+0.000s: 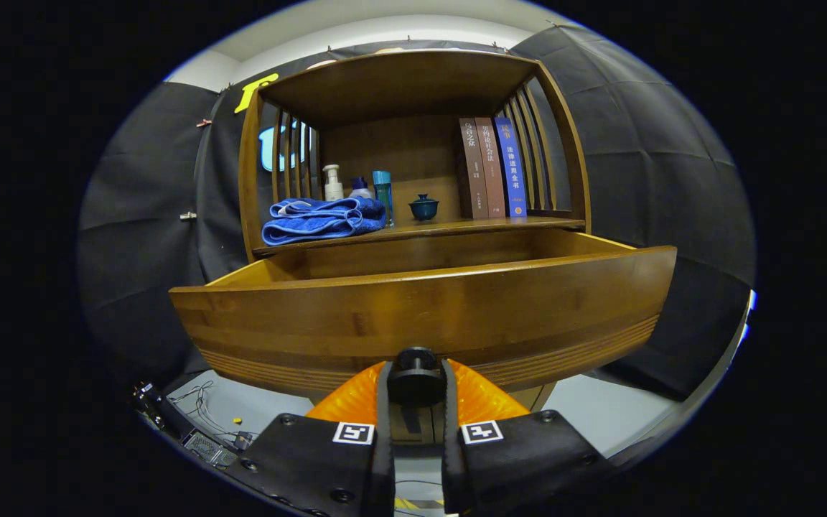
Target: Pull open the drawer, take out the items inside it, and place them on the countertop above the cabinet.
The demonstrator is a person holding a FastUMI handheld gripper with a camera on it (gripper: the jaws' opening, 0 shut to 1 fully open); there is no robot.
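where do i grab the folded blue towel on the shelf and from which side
Take the towel by its rounded folded edge, which faces the front of the shelf, coming straight in over the open drawer. Bottles stand just behind it. The gripper is shut on the drawer knob.

Brown wooden drawer (421, 316), blue towel (320, 219), orange-fingered tool (416, 384) with black knob (416, 377).

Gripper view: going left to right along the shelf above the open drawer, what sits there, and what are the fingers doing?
Blue towel → white pump bottle → teal bottle → small teal lidded cup → three upright books. Nearer the camera, the gripper has both fingers closed on the black drawer knob, drawer pulled out.
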